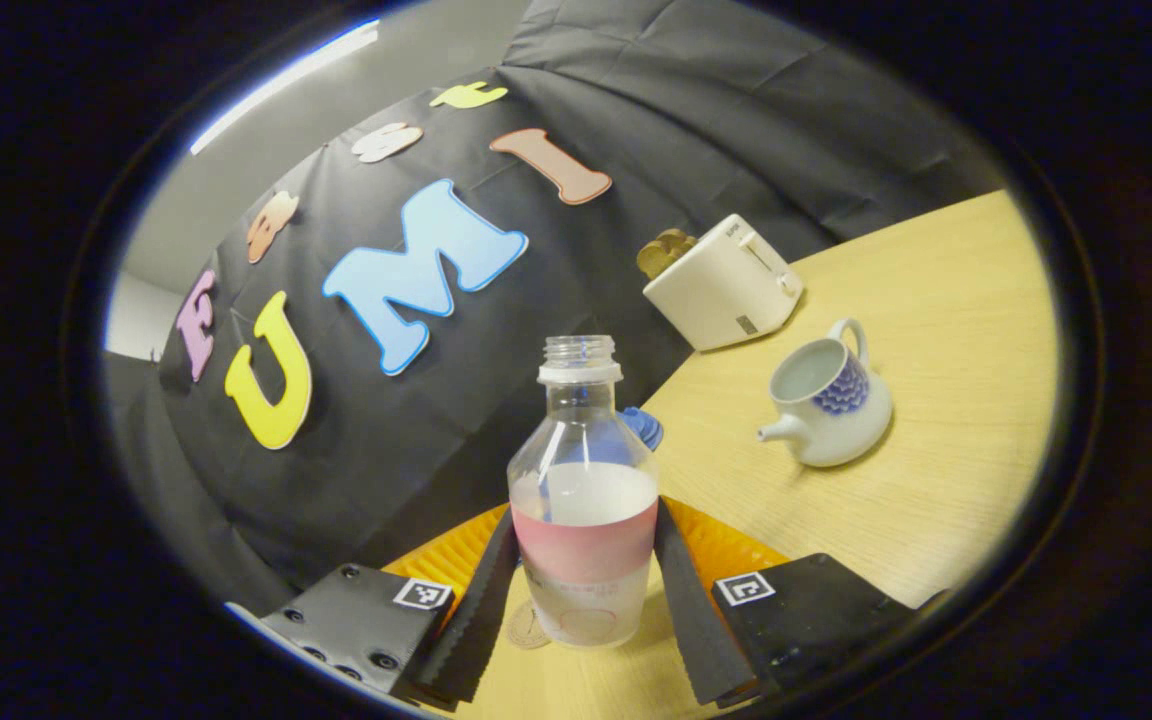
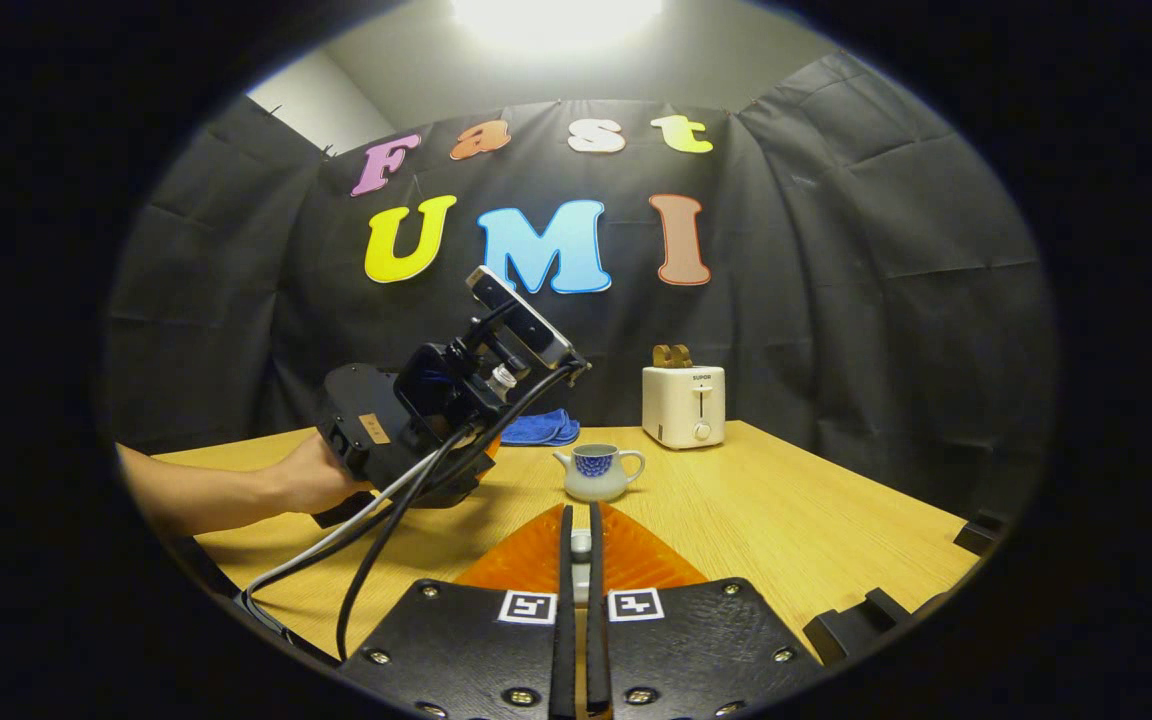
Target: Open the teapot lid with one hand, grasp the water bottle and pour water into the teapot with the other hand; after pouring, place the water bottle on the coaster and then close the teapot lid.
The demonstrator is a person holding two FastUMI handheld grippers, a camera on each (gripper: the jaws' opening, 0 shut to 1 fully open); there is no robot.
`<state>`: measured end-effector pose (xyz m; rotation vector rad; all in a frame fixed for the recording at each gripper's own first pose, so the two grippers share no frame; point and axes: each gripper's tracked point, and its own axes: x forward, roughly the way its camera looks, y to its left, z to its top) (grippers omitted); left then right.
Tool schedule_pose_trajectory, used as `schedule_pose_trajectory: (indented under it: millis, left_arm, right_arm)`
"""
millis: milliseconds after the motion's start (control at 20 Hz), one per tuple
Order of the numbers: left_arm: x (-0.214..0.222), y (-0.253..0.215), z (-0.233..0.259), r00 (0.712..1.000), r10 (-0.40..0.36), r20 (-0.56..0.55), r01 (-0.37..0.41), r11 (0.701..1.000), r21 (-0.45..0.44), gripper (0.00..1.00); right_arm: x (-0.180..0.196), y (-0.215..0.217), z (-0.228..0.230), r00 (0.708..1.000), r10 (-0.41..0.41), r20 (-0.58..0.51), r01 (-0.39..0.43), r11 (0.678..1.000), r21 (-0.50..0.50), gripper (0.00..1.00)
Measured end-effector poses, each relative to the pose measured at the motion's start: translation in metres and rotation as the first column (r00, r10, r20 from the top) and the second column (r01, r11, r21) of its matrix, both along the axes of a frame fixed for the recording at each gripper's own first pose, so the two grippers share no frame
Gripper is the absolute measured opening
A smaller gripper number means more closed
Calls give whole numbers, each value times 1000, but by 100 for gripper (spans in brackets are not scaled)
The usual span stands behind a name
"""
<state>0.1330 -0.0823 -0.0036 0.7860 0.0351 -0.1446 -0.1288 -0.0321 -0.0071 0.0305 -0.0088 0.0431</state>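
My left gripper (image 1: 584, 535) is shut on a clear, uncapped water bottle (image 1: 581, 420) with a pink label, holding it upright and about half full above the wooden table (image 1: 936, 300). A round tan coaster (image 1: 528, 628) peeks out under the bottle's base. The white teapot (image 1: 829, 402) with a blue pattern stands lidless to the right, its spout toward the bottle. In the right gripper view the teapot (image 2: 598, 470) sits mid-table, with the left gripper (image 2: 416, 420) held by a hand to its left. My right gripper (image 2: 581, 512) is shut on a small white piece, the teapot lid (image 2: 581, 545).
A white toaster (image 2: 683, 405) with toast in it stands at the back of the table near the black cloth wall. A blue cloth (image 2: 536, 428) lies at the back left. Cables hang from the left gripper toward the table's front edge.
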Motion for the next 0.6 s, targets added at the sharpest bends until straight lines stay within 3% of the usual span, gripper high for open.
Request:
schedule_pose_trajectory:
  millis: [250, 600]
  left_arm:
    - [0, -23, -15, 999, -27, -29, 33, 979, 201, 86]
    - [11, -41, -34, 997, -43, -62, 64, 924, 376, 86]
  right_arm:
    - [-7, -5, -6, 1000, -6, -2, 6, 1000, 12, 5]
    - [-7, -10, -11, 1000, -12, -17, 12, 1000, 16, 4]
